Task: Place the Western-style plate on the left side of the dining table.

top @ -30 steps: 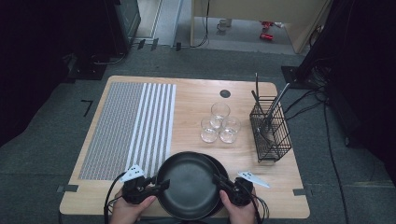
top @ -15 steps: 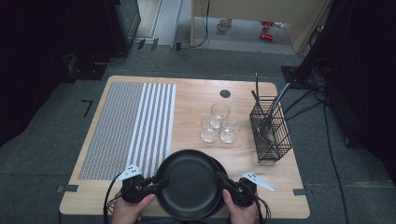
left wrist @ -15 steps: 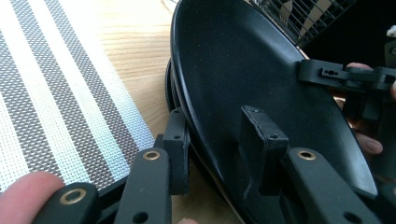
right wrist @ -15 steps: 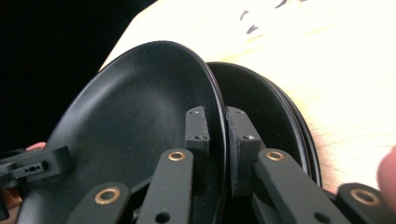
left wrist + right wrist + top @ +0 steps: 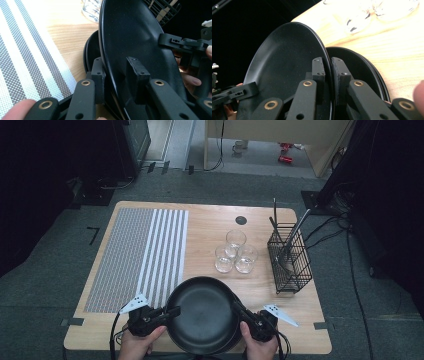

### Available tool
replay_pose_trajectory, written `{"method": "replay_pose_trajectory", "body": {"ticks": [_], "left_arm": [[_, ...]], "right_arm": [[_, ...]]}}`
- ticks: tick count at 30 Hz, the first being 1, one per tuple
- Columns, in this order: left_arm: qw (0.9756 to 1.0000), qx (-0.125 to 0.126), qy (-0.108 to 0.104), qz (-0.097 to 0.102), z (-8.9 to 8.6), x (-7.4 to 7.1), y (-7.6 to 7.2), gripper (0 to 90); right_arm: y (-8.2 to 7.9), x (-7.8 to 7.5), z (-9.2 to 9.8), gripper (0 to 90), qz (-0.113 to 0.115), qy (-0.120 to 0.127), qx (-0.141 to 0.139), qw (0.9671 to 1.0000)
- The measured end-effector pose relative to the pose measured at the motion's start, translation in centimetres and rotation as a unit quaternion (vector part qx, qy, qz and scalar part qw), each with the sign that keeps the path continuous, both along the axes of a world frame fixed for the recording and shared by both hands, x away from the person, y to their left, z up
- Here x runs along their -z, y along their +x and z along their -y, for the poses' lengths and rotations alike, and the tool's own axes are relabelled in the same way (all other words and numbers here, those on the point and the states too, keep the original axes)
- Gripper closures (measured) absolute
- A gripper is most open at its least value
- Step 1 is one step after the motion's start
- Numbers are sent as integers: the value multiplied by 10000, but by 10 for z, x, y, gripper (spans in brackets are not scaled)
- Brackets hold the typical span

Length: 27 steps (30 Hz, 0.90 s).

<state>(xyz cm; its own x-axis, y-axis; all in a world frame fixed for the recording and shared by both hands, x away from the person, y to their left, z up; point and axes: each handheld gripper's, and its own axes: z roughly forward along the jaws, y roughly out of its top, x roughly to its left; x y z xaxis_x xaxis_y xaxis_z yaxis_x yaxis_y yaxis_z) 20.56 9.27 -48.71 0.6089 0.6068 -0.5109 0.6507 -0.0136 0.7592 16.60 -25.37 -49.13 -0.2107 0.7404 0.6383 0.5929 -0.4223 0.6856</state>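
A black plate (image 5: 202,315) hangs tilted just above a stack of more black plates (image 5: 91,52) at the table's near edge. My left gripper (image 5: 172,312) is shut on its left rim. In the left gripper view one pad lies inside the plate (image 5: 130,32) and the other behind the rim, at the left gripper (image 5: 116,71). My right gripper (image 5: 235,306) is shut on the right rim. The right gripper (image 5: 329,67) pinches the plate's (image 5: 284,57) edge, with the stack (image 5: 359,65) below it. Both pairs of jaws have just been closing on that rim.
Three clear glasses (image 5: 235,252) stand close behind the plate. A black wire basket (image 5: 290,262) holding utensils is at the right. A striped placemat (image 5: 140,255) covers the table's left half. The wooden table (image 5: 210,225) has a small black disc (image 5: 241,220) near its far edge.
The grey plates on top of both grippers have drifted slightly outward. The black plate stays at about the same spot between the two hands.
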Motion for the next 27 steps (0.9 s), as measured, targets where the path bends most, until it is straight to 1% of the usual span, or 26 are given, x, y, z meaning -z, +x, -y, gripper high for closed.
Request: {"method": "replay_pose_trajectory", "body": {"ticks": [1,4,9,11,19,23,27], "left_arm": [[10000,9,-21,-3,0,0,0,714],[10000,21,-41,3,-1,-2,1,720],[9999,55,-81,20,-3,-6,3,727],[9999,47,-102,21,-4,-8,4,727],[9999,43,-110,107,-9,-17,9,725],[9998,21,-118,138,-13,-21,12,725],[9998,-11,-136,117,-18,-24,14,725]], "right_arm": [[0,-1,0,827,7,29,-2,10000],[1,-4,0,824,67,-42,1,10000],[2,-6,-1,824,82,18,-13,10000],[3,-8,-2,823,96,0,-8,10000],[9,-18,-6,823,175,-14,-27,9998],[13,-22,-10,823,159,-12,-47,9999],[18,-25,-14,823,154,13,-78,9998]]}}
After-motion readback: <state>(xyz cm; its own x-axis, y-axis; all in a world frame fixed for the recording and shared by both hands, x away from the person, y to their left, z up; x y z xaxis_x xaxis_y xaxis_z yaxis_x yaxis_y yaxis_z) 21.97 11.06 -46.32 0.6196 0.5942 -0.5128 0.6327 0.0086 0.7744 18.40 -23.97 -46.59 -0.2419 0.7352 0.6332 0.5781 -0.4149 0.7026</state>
